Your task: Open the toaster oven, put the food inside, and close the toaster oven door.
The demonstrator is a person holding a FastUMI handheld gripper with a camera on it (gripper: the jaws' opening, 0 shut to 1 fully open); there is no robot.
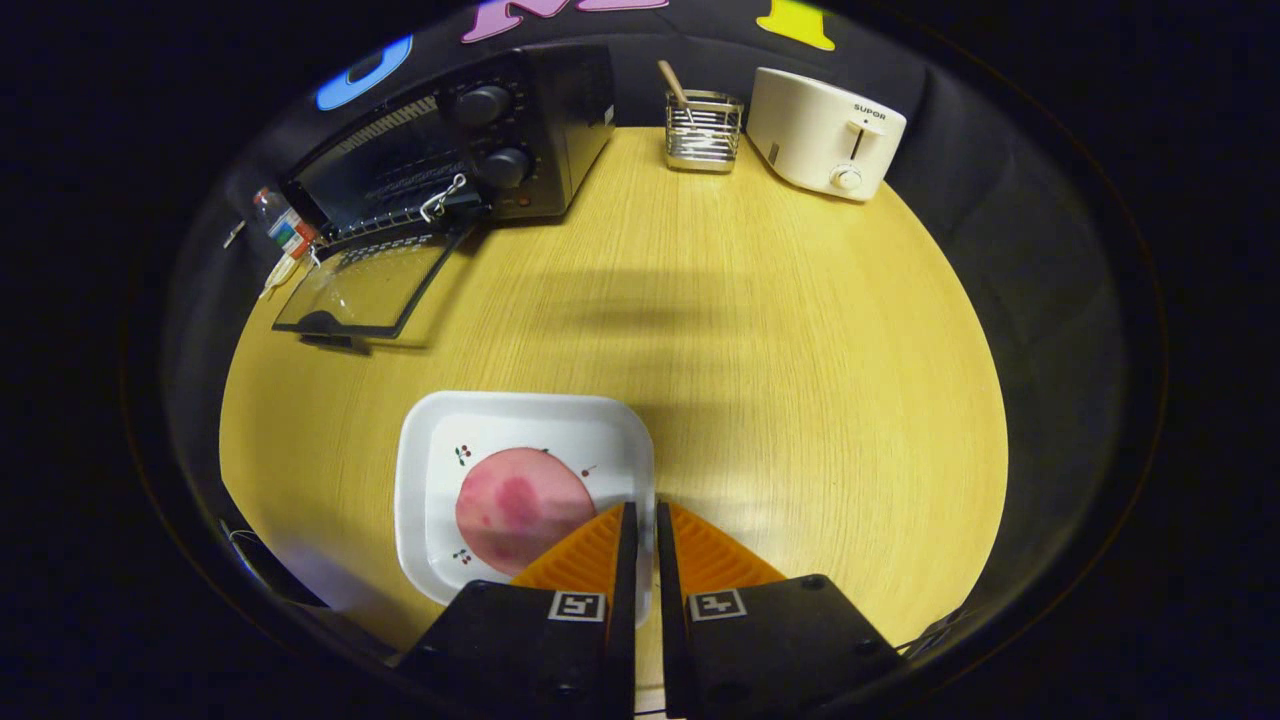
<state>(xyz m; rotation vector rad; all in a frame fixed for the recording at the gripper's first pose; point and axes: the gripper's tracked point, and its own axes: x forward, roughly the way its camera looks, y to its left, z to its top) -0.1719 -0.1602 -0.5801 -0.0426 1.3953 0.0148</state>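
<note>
The black toaster oven (520, 130) stands at the far left of the wooden table, its glass door (365, 285) folded down flat and open toward me. A round pink slice of food (515, 505) lies on a white square plate (440, 440) just ahead of my fingers and a little to their left. My gripper (640, 512) hovers over the plate's right rim with its fingers almost together and nothing between them. The left finger covers part of the food's near right side.
A white pop-up toaster (825, 130) sits at the far right of the table (800, 350). Between it and the oven stands a wire utensil holder (703, 130) with a wooden handle in it. A small bottle (285, 228) lies left of the oven door.
</note>
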